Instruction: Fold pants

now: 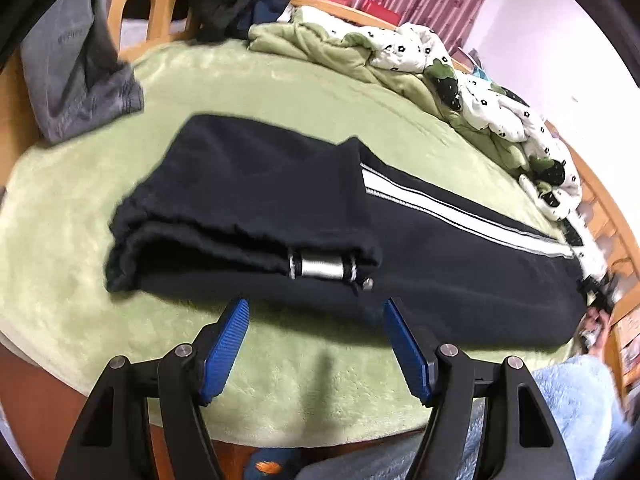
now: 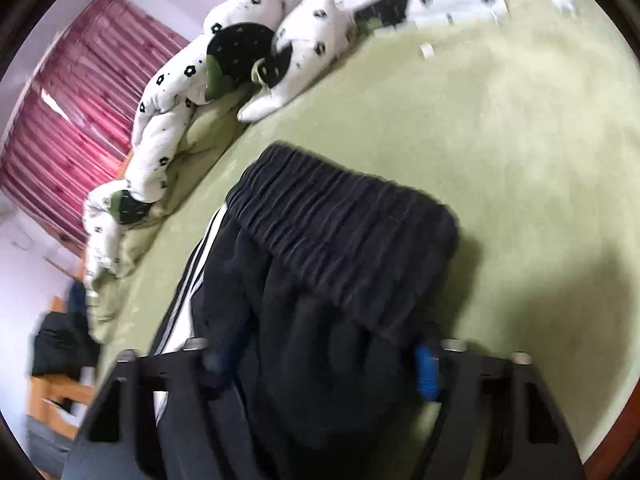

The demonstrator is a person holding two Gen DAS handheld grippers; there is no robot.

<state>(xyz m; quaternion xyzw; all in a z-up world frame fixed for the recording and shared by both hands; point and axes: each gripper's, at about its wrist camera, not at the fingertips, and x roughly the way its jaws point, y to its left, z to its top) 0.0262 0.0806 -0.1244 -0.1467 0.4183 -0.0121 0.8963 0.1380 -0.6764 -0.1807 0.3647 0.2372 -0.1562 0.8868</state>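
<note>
Black pants with white side stripes (image 1: 320, 216) lie folded lengthwise on the green blanket (image 1: 280, 92). In the left wrist view my left gripper (image 1: 316, 303) stands open just short of the near edge of the pants, its blue pads (image 1: 226, 344) apart with nothing between them. The right wrist view is blurred. It shows the ribbed waistband (image 2: 340, 240) folded over the dark pants (image 2: 320, 360). My right gripper (image 2: 324, 364) straddles that bunched cloth, jaws apart. The right blue pad (image 2: 426, 372) sits just beside the cloth. The left pad is mostly hidden.
A grey garment (image 1: 80, 80) hangs at the bed's left corner. A crumpled white flowered quilt (image 1: 480, 92) runs along the far side, in front of a pink curtain (image 2: 72, 112). Wooden bed frame (image 1: 140, 12) behind. A person's light blue sleeve (image 1: 568, 408) is at the lower right.
</note>
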